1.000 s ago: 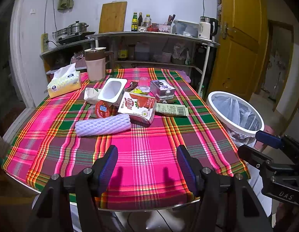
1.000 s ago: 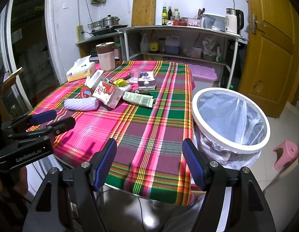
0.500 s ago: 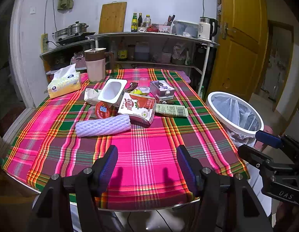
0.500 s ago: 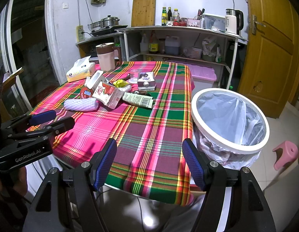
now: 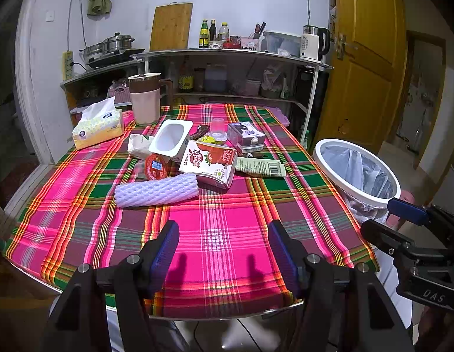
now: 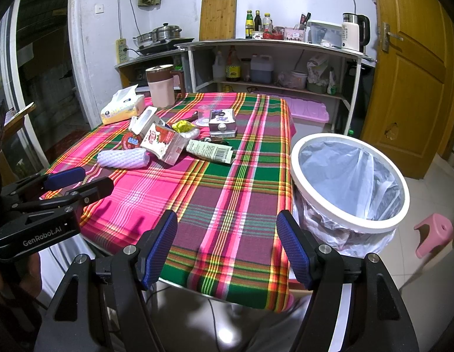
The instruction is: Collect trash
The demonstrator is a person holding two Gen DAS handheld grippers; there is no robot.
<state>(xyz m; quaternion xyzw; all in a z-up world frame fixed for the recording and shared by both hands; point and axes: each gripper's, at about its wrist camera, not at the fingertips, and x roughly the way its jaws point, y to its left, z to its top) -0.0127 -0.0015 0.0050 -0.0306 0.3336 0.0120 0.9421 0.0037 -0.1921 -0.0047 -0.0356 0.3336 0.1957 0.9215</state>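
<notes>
The trash sits heaped near the middle of the plaid tablecloth (image 5: 221,234): a strawberry drink carton (image 5: 210,162) lies on its side against a white foam roll (image 5: 156,190), with a red-lidded cup (image 5: 155,169) and an empty white tub (image 5: 172,139) just behind, a crumpled white wrapper (image 5: 138,145) to their left, a flattened green tube (image 5: 260,167) to the right, and a small purple carton (image 5: 246,136) farther back beside a clear plastic cup (image 5: 218,127). The lined waste bin (image 6: 348,184) stands on the floor just off the table's right edge, its mouth open and unobstructed. Nothing has been picked up yet, so the step in hand looks like the first reach. It would go best by starting with the nearest loose pieces, the foam roll or the drink carton, closing across their narrow side, and lifting clear before swinging over the bin, so the pile behind is not dragged along. The tissue box (image 5: 97,127) and the pink jug (image 5: 144,99) at the far left are probably not trash and are best left alone. The left gripper (image 5: 224,252) hovers over the near edge of the cloth with its jaws spread wide, empty and touching nothing. The right gripper (image 6: 227,246) hangs over the table's near right corner beside the bin, jaws likewise wide apart and holding nothing.
</notes>
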